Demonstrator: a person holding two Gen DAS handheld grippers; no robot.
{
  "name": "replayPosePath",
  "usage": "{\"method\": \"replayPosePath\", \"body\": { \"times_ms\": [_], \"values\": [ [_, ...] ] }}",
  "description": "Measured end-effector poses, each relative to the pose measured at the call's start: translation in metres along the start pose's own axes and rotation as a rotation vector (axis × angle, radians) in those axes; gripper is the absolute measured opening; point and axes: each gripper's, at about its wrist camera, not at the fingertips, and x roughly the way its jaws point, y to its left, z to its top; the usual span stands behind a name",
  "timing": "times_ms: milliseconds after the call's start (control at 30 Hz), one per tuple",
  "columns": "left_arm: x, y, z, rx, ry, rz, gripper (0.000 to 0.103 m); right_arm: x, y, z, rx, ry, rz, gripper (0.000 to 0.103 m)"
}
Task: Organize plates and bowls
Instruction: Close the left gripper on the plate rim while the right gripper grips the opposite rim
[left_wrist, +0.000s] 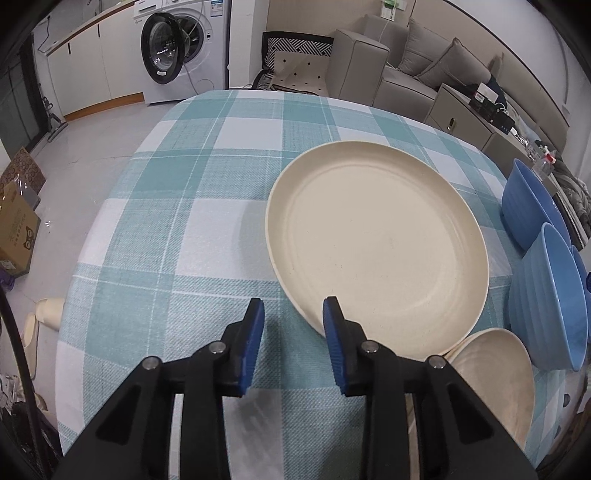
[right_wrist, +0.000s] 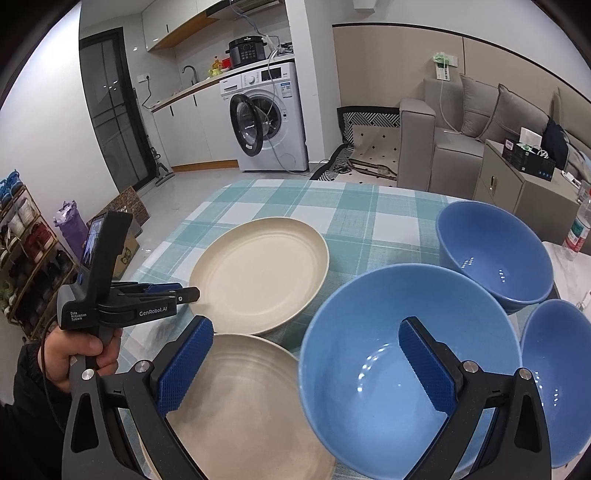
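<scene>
Cream plates sit on a checked tablecloth (left_wrist: 166, 221), the far plate (left_wrist: 376, 240) overlapping the near plate (left_wrist: 495, 373); three blue bowls cluster beside them. The left gripper (left_wrist: 293, 314), jaws narrow and empty, sits at the far plate's rim, likely about to grip it for stacking. The right gripper (right_wrist: 306, 332), jaws wide and empty, straddles the nearest bowl's (right_wrist: 369, 350) rim. Both plates are partly cut off by the frames.
</scene>
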Motion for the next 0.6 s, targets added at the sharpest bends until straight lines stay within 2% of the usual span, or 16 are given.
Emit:
{"method": "replayPosePath", "body": {
  "times_ms": [600],
  "values": [
    [0.001, 0.025, -0.014, -0.039, 0.003, -0.007, 0.032, 0.036, 0.04, 0.017, -0.05, 0.049, 0.033, 0.102]
  ]
}}
